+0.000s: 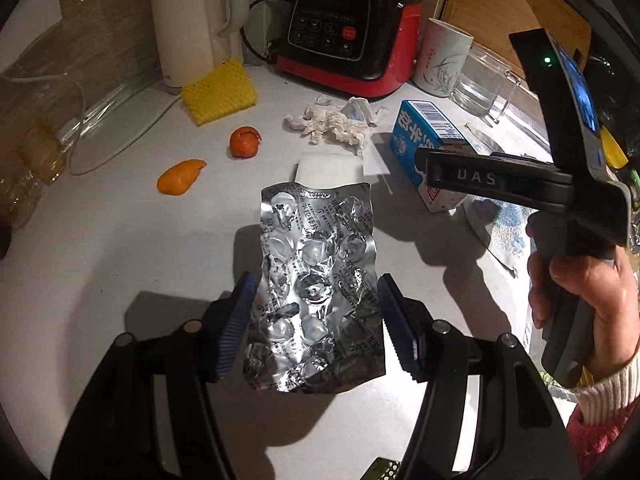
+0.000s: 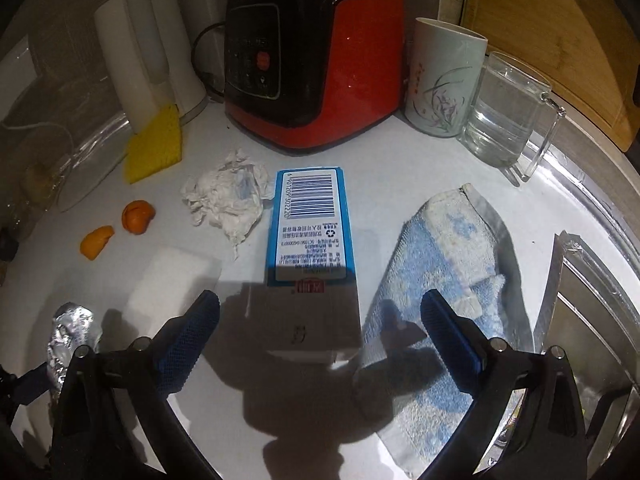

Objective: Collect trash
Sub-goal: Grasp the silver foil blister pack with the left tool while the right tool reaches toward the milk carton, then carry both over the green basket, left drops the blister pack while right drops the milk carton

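While left gripper (image 1: 314,316) pinches foil blister pack (image 1: 316,280), right gripper (image 2: 320,332) spread over milk carton (image 2: 308,232), sink (image 2: 580,320) only in right view.

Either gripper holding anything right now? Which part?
Left gripper holds the foil blister pack, fingers pinching its long side edges near the lower half. Right gripper is open, empty.

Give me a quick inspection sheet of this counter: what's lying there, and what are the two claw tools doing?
Surface: white counter, lit, with hard shadows.
Job's things: foil blister pack; blue milk carton lying flat; crumpled tissue; two orange peels.
Clutter: white sponge block, yellow foam net, blue towel.
Grippers: left gripper pads against the blister pack's edges; right gripper open over the carton.
Cables: black cord behind the red blender base.
Surroundings: kettle, mug, glass mug, cutting board.
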`<act>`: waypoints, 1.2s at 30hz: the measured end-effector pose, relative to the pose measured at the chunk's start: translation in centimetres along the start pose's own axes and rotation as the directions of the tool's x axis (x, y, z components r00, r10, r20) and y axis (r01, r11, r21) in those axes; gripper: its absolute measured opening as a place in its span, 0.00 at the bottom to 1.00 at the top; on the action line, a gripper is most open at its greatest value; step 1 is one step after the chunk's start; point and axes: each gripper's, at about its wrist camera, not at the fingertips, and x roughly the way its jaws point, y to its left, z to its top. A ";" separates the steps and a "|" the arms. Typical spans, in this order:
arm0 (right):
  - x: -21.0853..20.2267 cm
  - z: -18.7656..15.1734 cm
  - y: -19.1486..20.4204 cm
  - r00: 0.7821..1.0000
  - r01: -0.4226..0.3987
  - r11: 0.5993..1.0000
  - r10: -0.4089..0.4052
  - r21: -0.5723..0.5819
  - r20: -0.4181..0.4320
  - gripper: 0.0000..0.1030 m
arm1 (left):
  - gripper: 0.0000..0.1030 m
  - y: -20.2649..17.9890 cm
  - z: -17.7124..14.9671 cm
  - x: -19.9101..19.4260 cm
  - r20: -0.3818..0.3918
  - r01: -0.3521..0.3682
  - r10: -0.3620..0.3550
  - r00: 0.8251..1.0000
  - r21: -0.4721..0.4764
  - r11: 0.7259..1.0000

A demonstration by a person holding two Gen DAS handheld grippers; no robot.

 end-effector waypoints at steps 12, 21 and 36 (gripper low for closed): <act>-4.1 -3.5 -0.7 0.996 -0.085 0.996 0.086 0.039 -0.024 0.41 | 0.59 -0.6 -2.2 -3.0 0.011 0.020 -0.020 1.000 0.020 1.000; -13.8 -13.6 -0.7 0.991 -0.132 0.991 0.132 0.025 -0.017 0.41 | 0.59 -3.5 -9.6 -8.5 0.002 0.048 -0.048 0.999 0.080 0.996; -19.0 -30.1 -0.6 0.976 -0.167 0.986 0.160 -0.030 -0.150 0.41 | 0.59 -5.7 -23.7 -11.6 -0.100 0.015 -0.005 0.995 0.099 0.995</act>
